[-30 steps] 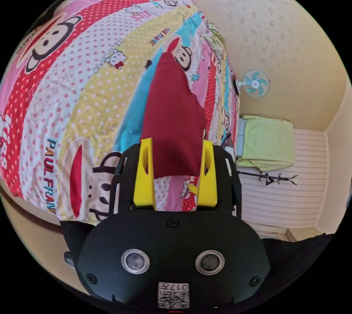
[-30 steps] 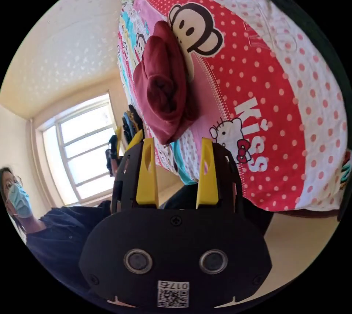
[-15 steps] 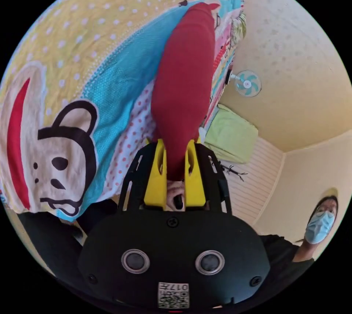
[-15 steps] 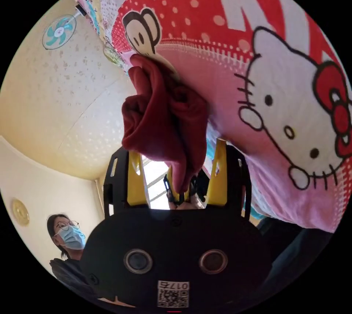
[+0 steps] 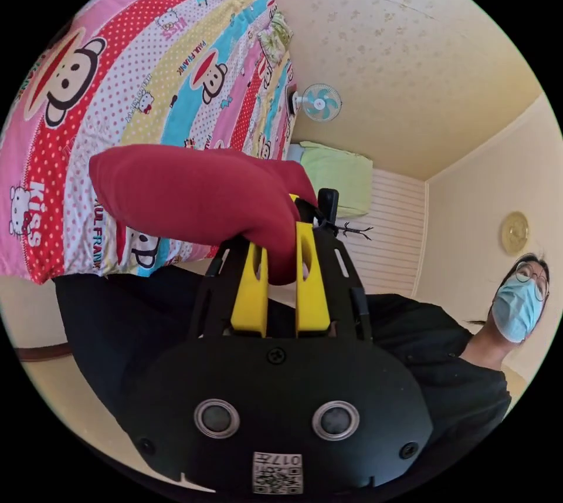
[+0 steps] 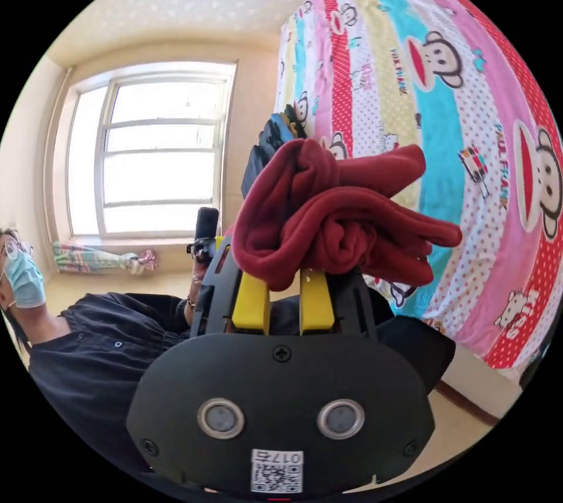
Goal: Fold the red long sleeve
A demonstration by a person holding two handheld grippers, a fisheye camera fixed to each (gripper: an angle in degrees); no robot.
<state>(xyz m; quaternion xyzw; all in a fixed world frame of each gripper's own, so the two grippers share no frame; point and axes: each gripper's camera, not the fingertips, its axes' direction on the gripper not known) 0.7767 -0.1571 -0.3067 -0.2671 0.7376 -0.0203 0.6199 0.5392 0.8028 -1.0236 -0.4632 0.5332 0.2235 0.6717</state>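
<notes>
1. With both yellow jaws drawn close together, the left gripper point(image 5: 280, 256) is clamped on an end of the red long sleeve point(image 5: 193, 195); in the left gripper view the cloth runs off as one thick roll toward nine o'clock.

2. Over in the right gripper view, the right gripper point(image 6: 284, 291) has its jaws pinched close too, biting into a knotted, bunched mass of the same red garment point(image 6: 334, 215) that piles up at twelve o'clock and trails to three.

3. So the shirt is up off the cartoon-print bedsheet point(image 5: 146, 74), held in the air between the two grippers, still a wad and not yet a flat shape. By my reading the folding proper hasn't started; this is the lift-and-open stage.

4. Doing it well: I'd say draw the grippers apart so the bundle unrolls under its own weight, and give it a shake if the twist at the right gripper holds. That grip looks to have several layers at once, so it may need a re-grip on a single edge, shoulder or hem.

5. Then lay it flat on the sheet, with sleeves spread, before any crease goes in.

6. Beyond the cloth, a person in a dark top point(image 6: 99, 344) stands at eight o'clock in the right gripper view, with a window point(image 6: 158, 151) behind; a wall fan point(image 5: 319, 102) sits at twelve o'clock in the left gripper view.
</notes>
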